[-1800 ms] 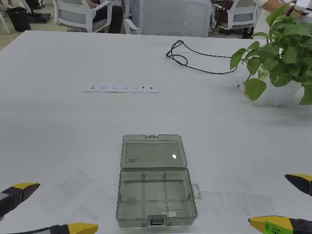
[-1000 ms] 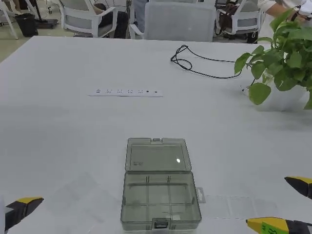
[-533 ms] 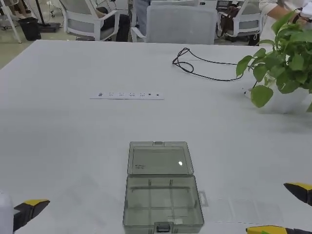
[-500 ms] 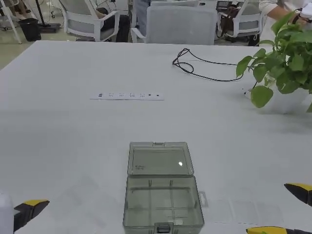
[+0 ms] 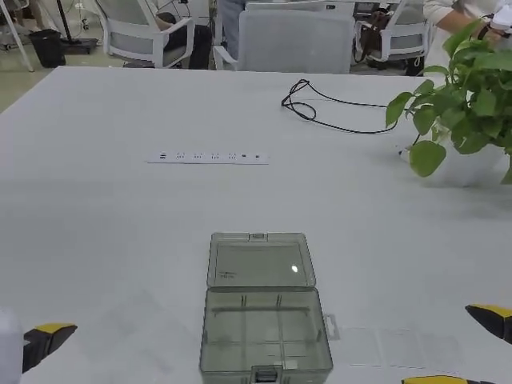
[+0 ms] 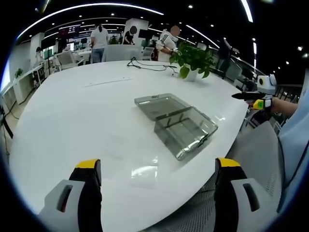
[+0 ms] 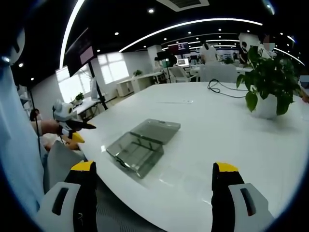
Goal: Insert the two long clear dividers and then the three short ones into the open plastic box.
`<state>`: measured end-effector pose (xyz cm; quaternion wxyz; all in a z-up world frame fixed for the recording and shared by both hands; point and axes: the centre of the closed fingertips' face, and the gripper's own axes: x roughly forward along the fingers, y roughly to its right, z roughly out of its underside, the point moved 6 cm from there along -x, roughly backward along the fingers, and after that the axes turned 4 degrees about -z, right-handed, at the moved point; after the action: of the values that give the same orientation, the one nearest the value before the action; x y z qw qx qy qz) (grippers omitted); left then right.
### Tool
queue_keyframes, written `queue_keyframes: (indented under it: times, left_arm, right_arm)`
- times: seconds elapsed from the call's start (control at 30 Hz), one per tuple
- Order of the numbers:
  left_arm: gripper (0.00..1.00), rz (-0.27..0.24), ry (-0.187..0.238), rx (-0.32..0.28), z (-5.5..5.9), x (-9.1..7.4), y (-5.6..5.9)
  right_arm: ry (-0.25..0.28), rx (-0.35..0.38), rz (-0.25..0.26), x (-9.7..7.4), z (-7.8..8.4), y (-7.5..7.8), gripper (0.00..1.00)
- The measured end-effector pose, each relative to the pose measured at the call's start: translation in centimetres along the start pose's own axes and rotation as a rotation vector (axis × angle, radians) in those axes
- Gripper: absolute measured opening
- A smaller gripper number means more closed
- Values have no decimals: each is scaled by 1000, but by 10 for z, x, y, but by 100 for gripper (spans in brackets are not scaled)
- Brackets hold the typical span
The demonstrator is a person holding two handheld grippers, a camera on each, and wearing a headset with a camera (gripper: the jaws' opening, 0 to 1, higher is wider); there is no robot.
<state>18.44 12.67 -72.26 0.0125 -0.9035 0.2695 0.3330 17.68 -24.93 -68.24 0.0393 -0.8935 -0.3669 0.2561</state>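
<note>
The smoky clear plastic box [image 5: 265, 332] lies open near the table's front edge, its lid [image 5: 259, 261] flat behind it. Faint clear short dividers [image 5: 400, 347] lie side by side just right of the box. Clear long dividers [image 6: 140, 171] lie flat on the table left of it, in front of my left gripper [image 6: 158, 164], which is open and holds nothing. My right gripper [image 7: 154, 167] is open too, back from the table edge with the box [image 7: 137, 144] ahead. In the head view one yellow fingertip [image 5: 50, 332] shows at the lower left and another fingertip [image 5: 488, 314] at the lower right.
A potted plant [image 5: 468, 92] stands at the back right with a black cable [image 5: 320, 108] beside it. A white power strip [image 5: 208, 157] lies mid-table. Chairs [image 5: 292, 36] line the far edge. Bare table surrounds the box.
The head camera has tilted up a little, so the box and both grippers sit lower in the picture. Nothing on the table has moved; both grippers remain open.
</note>
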Motion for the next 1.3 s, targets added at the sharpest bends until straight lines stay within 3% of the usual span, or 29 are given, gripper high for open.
queue_keyframes:
  times: [0.53, 0.57, 0.73, 0.97, 1.17, 1.3]
  left_arm:
    - [94, 1, -4, 11, 3, 0, 0]
    - [94, -3, -7, 18, 3, 1, 0]
    - [90, 0, -12, 30, 4, 3, 2]
    - [88, 6, -38, 38, 9, 9, 5]
    - [85, 5, -113, 94, 15, 18, 5]
    - [79, 7, -131, 110, 15, 23, 1]
  right_arm:
    - [-13, -34, 3, 3, -6, -3, 100]
    - [-44, -16, -25, 2, -3, -6, 99]
    - [-46, -52, 1, 1, -1, -5, 100]
    - [-35, -37, 2, -1, 0, -5, 100]
    - [-38, -34, -1, -4, 0, -2, 100]
    - [-41, -37, -1, -7, 0, 1, 100]
